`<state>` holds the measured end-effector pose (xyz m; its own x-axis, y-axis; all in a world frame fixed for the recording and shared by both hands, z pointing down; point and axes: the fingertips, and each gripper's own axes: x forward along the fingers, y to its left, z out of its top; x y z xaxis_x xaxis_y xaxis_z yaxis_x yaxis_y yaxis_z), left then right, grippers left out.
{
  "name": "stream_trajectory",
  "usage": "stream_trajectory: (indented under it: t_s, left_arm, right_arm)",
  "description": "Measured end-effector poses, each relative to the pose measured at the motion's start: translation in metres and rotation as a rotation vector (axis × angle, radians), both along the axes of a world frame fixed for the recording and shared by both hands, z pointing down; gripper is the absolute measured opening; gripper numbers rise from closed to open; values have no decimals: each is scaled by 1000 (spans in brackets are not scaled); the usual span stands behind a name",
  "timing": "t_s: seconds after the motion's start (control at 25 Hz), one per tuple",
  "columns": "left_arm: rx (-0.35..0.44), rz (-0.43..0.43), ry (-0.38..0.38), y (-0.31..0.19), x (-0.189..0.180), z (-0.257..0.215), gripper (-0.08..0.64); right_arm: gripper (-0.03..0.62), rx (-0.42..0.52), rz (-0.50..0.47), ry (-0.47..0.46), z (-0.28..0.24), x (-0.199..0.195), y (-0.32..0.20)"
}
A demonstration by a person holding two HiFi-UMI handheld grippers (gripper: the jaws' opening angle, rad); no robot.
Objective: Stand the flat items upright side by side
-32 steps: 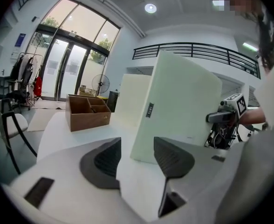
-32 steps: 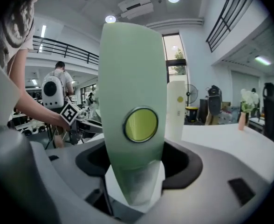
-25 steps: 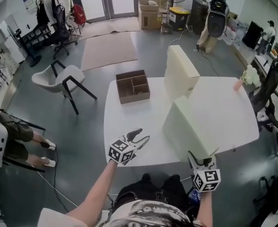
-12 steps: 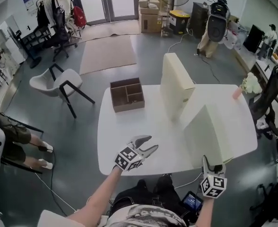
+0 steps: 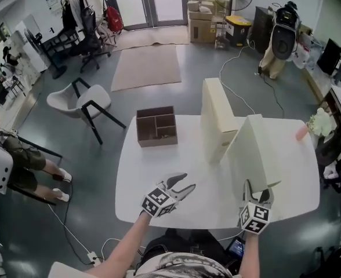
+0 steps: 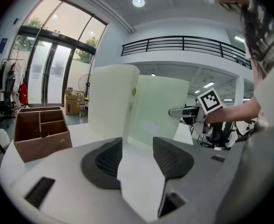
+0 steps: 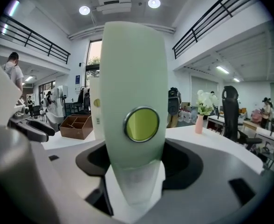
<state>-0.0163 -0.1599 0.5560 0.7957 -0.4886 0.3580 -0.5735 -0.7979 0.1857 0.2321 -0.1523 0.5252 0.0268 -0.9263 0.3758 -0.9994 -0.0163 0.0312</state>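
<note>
Two thick pale cream slabs stand on the white table (image 5: 159, 184). The far slab (image 5: 217, 117) stands free on its edge. The near slab (image 5: 253, 152) is upright just right of it, their far ends close together. My right gripper (image 5: 256, 194) is shut on the near slab's front edge; in the right gripper view that edge (image 7: 133, 87), with a round yellow-green disc, fills the space between the jaws of my right gripper (image 7: 137, 160). My left gripper (image 5: 183, 187) hovers open and empty over the table's front. In the left gripper view my left gripper (image 6: 137, 148) faces both slabs (image 6: 113, 101).
A brown wooden divider box (image 5: 156, 126) sits at the table's far left corner. A pink vase with white flowers (image 5: 303, 133) stands at the far right edge. A white chair (image 5: 80, 100) is on the floor to the left.
The right gripper has brought the near slab from a lean to upright, close beside the standing slab. The left gripper has drifted right over the table, still open.
</note>
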Motion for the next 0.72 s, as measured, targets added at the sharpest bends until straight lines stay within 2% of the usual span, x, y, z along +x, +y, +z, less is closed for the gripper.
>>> stream_trajectory:
  t_s: [0.52,0.6,0.72]
  left_arm:
    - [-12,-165,-46,-23,14,-3,213]
    - [-18,-192,-51,-24,13,-2,213]
    - [-21,-222,-64,-26,13,0,212]
  right_arm:
    - [331,46,-122,5,-2,-21,-112]
    - [336,49,-169,14,-3,-26,-121]
    - [329,12,-306,38,4,-35,-125]
